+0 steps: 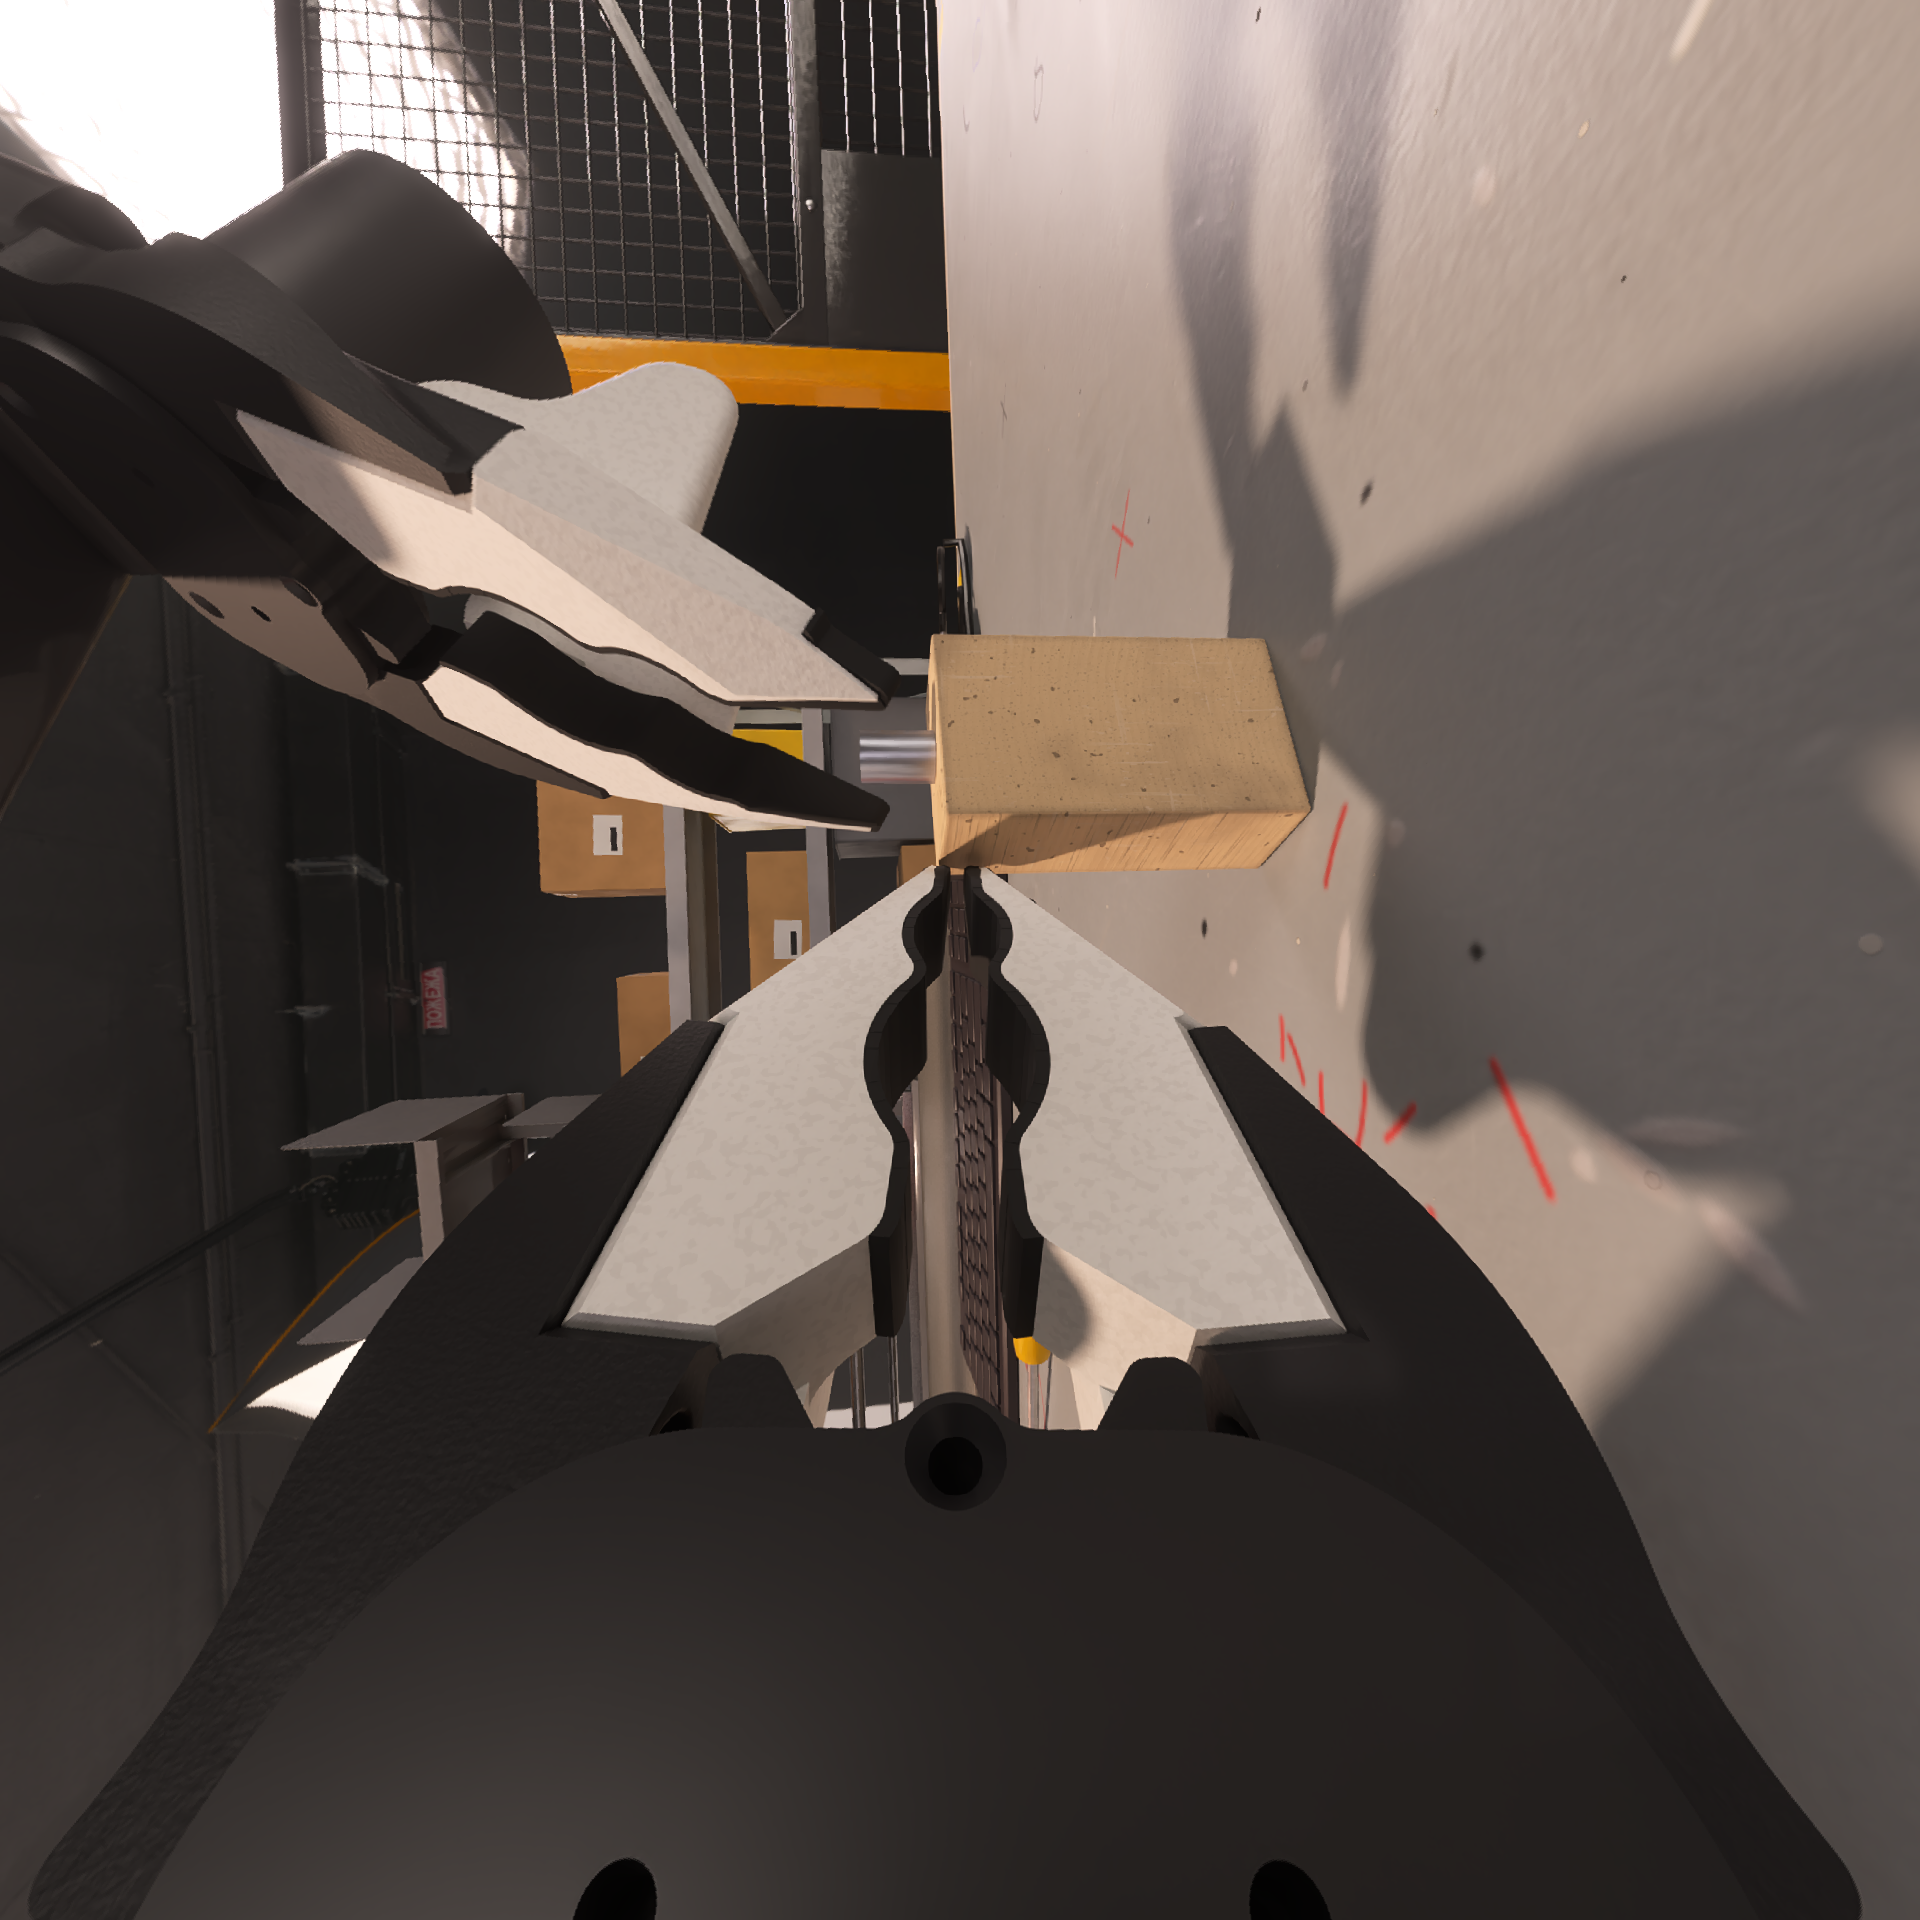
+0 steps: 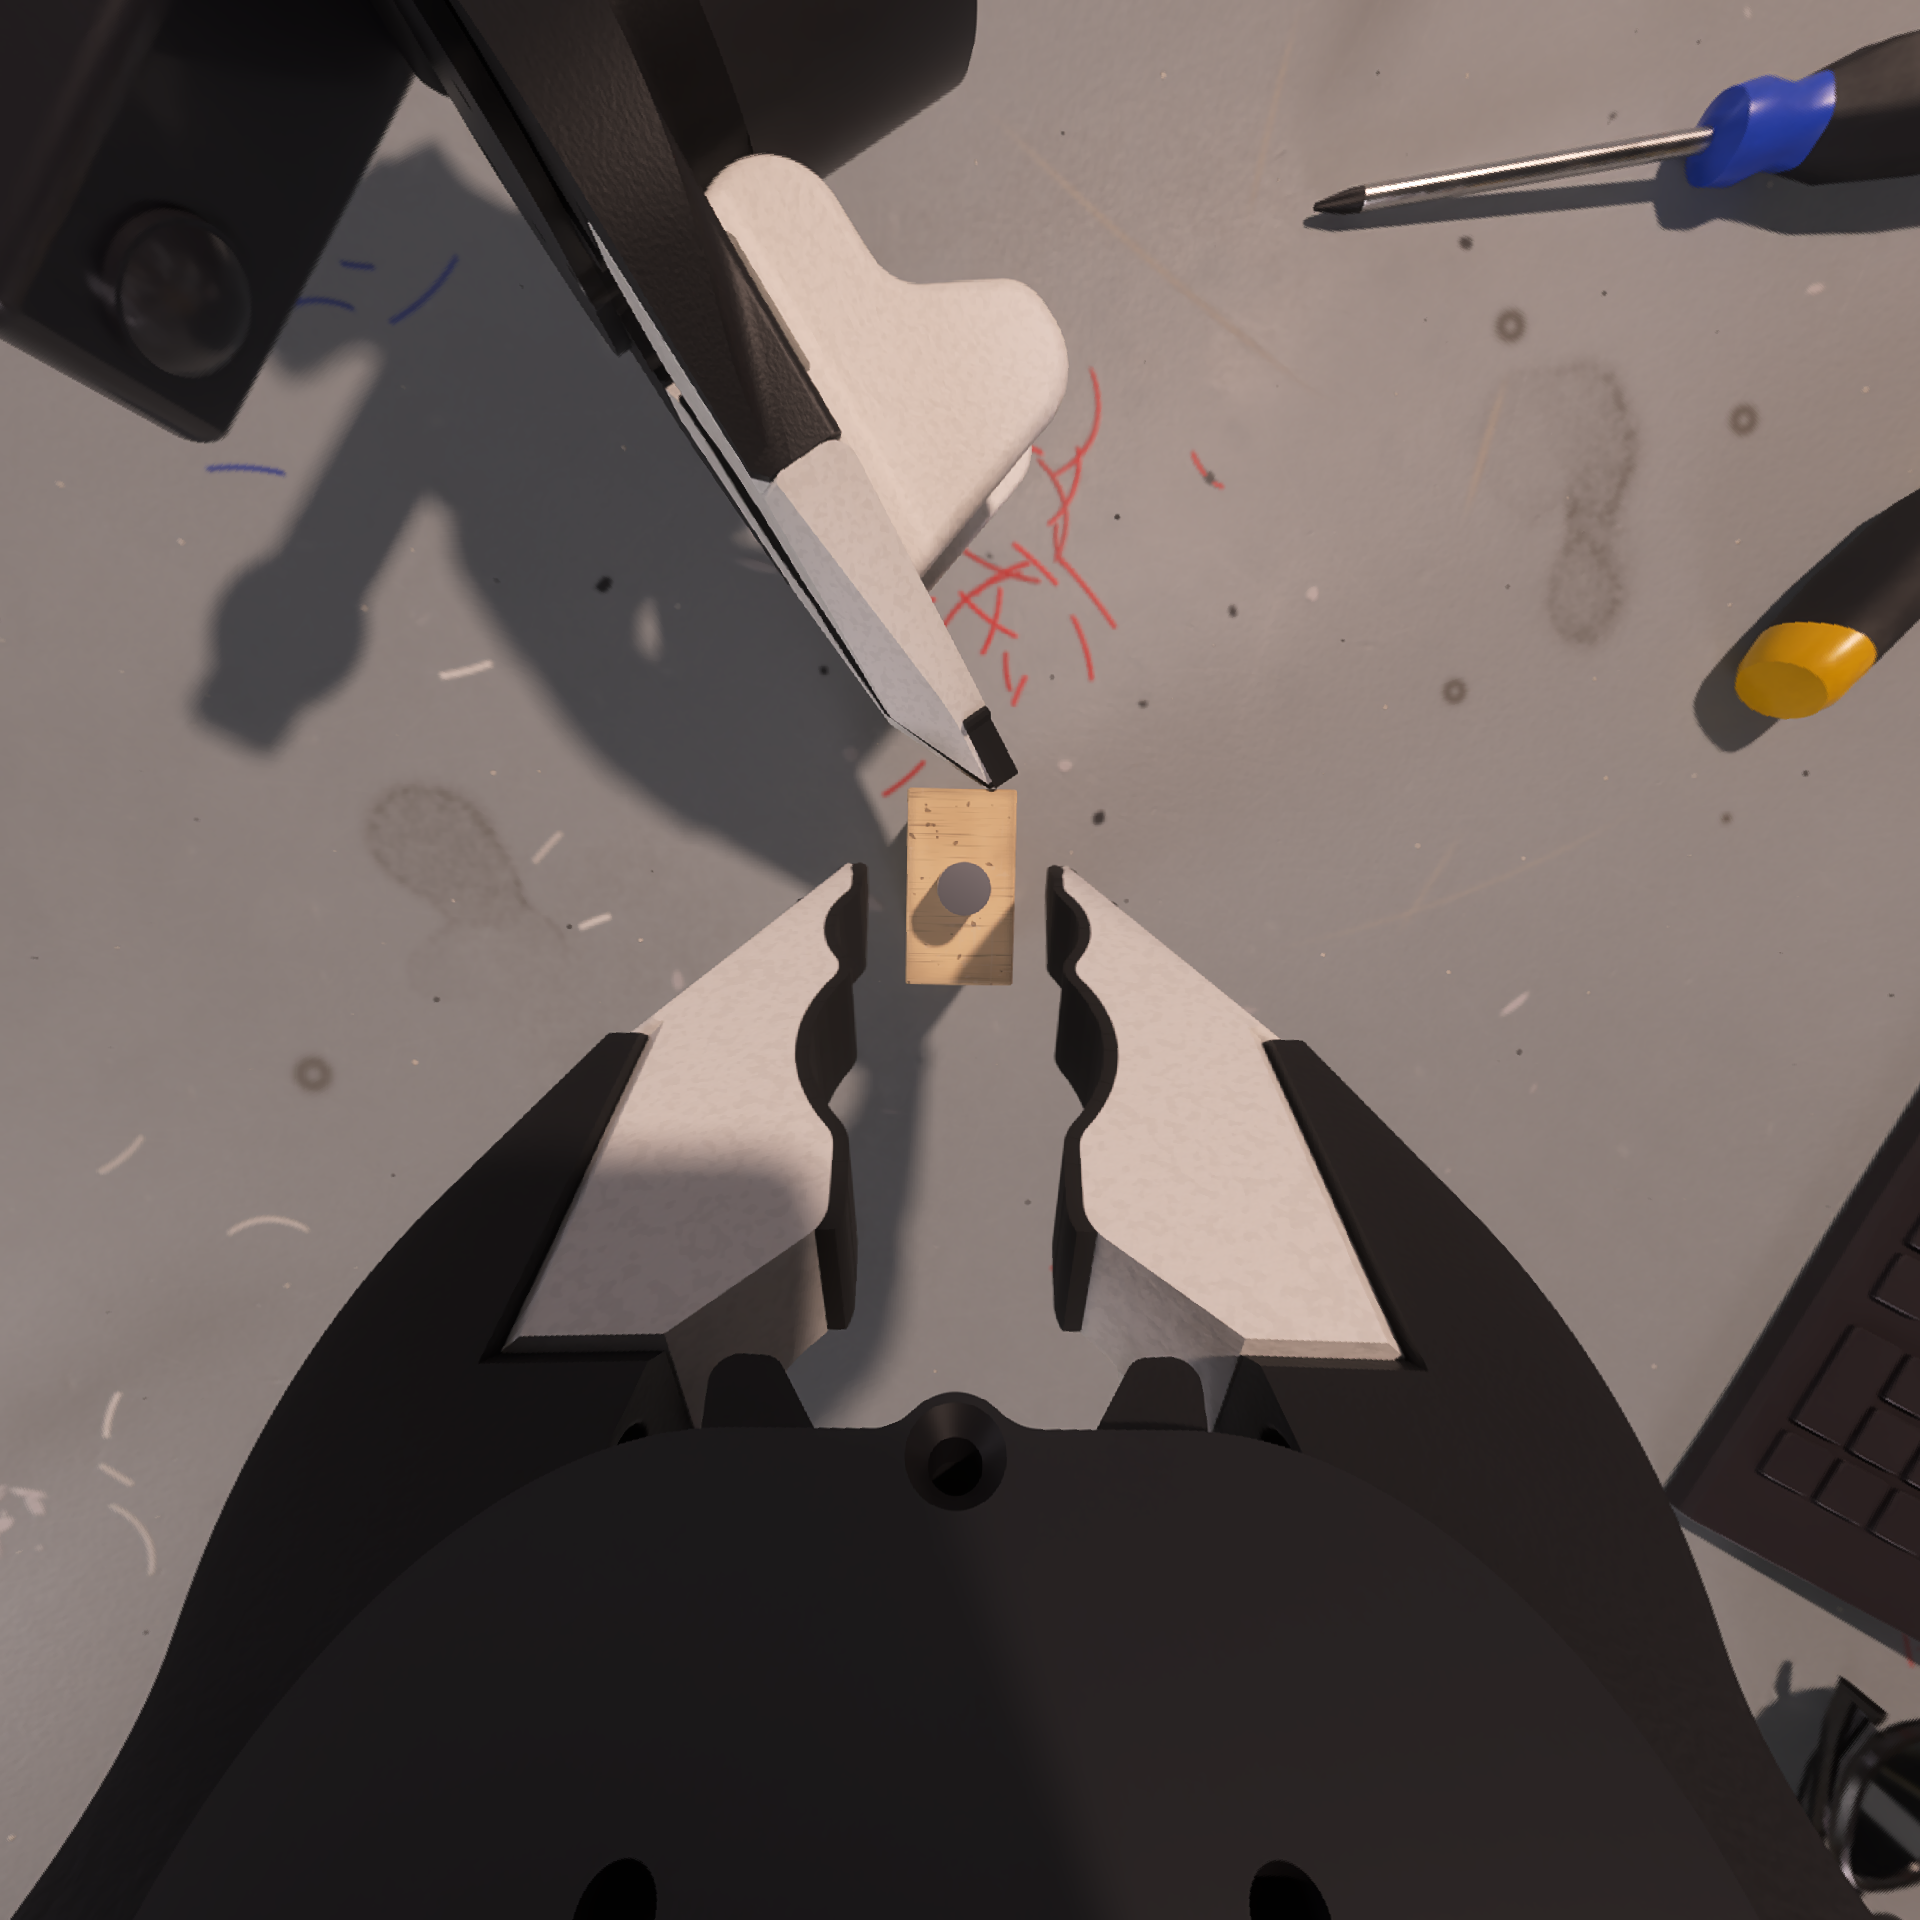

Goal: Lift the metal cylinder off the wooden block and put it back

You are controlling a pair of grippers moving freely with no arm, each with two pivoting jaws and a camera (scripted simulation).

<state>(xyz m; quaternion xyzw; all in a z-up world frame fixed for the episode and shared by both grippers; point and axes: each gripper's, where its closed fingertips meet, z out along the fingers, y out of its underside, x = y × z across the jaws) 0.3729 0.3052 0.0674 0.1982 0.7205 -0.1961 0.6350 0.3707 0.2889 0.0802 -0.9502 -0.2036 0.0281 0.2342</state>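
Observation:
A small wooden block (image 2: 961,961) stands on the grey table (image 2: 1351,831). The metal cylinder (image 2: 963,888) sits upright in its hole, with its top sticking out. My right gripper (image 2: 956,883) hangs over the block, pointing down, open and empty. Its fingertips (image 2: 854,894) straddle the cylinder's top without touching it. In the left wrist view the block (image 1: 1112,753), the cylinder (image 1: 896,755) and the right gripper (image 1: 883,746) show side-on. My left gripper (image 1: 956,878) is shut and empty, level with the table. Its tip (image 2: 989,750) is at the block's short edge.
A blue-handled screwdriver (image 2: 1756,130) lies at the far right, with a yellow-capped tool handle (image 2: 1808,665) nearer. A dark keyboard (image 2: 1849,1434) lies at the right edge, with a black object (image 2: 1870,1787) below it. Red scribbles (image 2: 1039,561) mark the table beyond the block.

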